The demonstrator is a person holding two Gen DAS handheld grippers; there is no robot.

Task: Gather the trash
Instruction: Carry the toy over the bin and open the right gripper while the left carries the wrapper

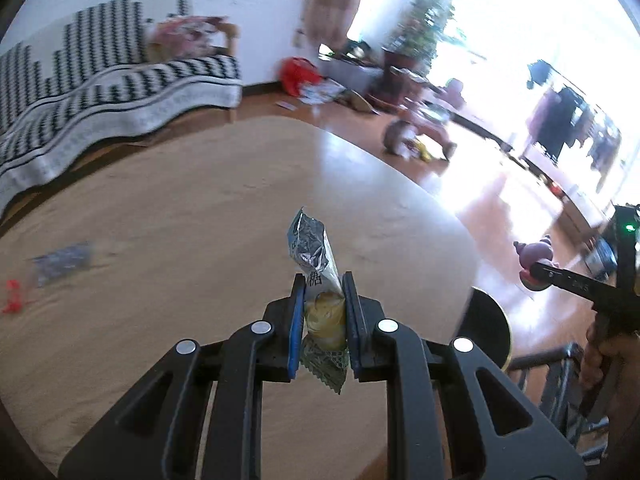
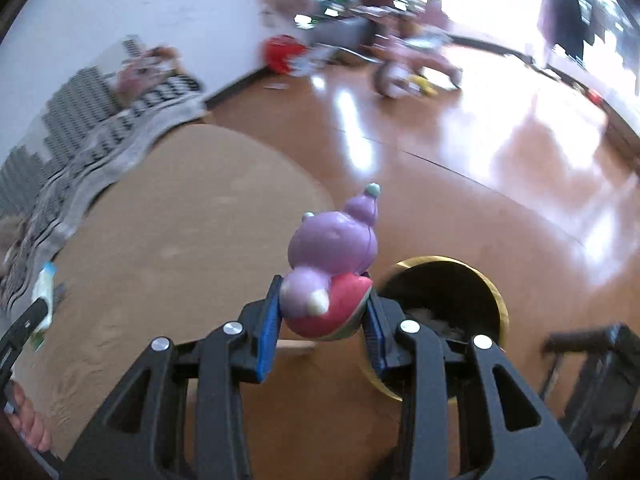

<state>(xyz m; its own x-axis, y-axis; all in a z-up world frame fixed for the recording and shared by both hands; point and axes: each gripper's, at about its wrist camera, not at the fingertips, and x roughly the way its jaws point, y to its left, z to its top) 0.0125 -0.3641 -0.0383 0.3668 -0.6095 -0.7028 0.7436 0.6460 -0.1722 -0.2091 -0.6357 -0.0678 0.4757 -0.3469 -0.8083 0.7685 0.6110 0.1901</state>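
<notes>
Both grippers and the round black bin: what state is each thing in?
Left gripper: shut on silver and yellow snack wrapper, held upright.
Right gripper: shut on purple and pink plastic toy.
Round black bin with gold rim: open, trash inside.
Blue wrapper: lying on the tan rug.

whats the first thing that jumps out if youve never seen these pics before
The purple toy figure on a pink base stands out first, clamped in the right tongs above the glossy floor, just left of a gold-rimmed trash bin. Next comes the silvery snack wrapper, pinched upright in the left tongs over the tan rug, with the zigzag-patterned sofa behind.
</notes>
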